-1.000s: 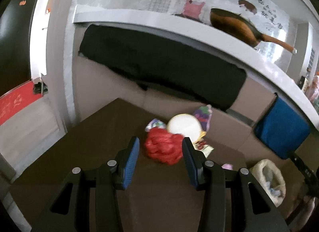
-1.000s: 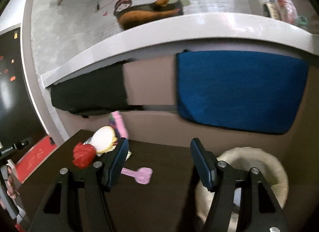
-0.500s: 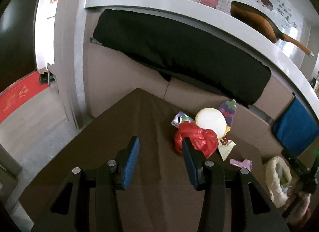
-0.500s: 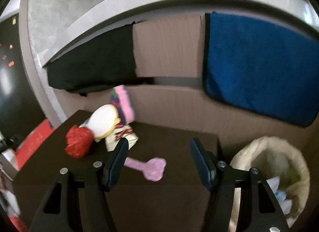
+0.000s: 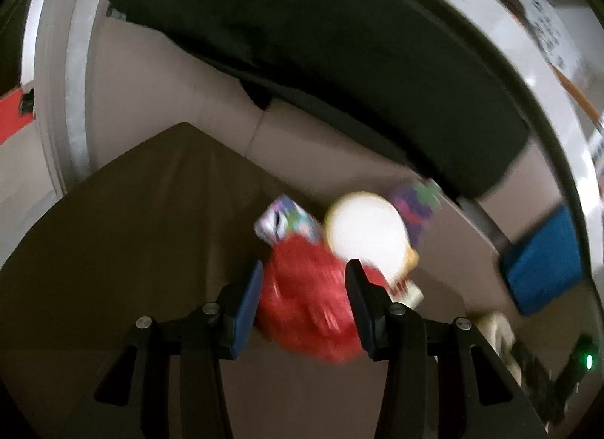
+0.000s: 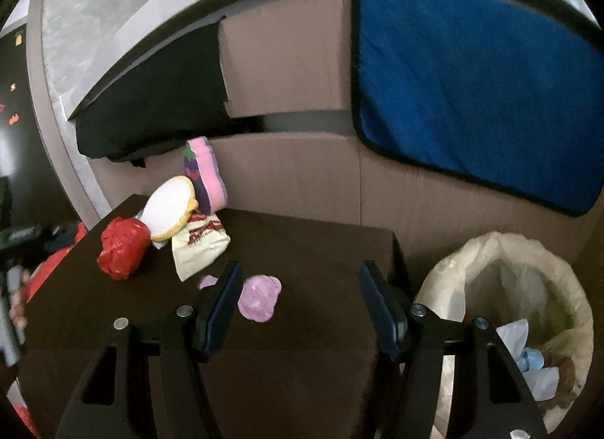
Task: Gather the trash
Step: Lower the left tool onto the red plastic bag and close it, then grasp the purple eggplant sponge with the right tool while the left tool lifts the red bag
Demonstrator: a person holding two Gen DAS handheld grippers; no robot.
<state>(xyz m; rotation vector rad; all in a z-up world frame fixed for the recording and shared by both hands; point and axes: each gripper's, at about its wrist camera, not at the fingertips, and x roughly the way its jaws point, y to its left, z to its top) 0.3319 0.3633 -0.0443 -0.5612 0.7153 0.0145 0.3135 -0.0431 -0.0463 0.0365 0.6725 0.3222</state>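
Already the red bag sits between the left gripper's blue pads, on the brown table in front of a white disc and wrappers. The jaws stand apart around it; blur hides whether the pads touch, and nothing looks pinched yet. That gripper tilts downward, nearest this piece. The right gripper, jaws wide and empty, angles down over a pink scrap, with the lined bin to its right.
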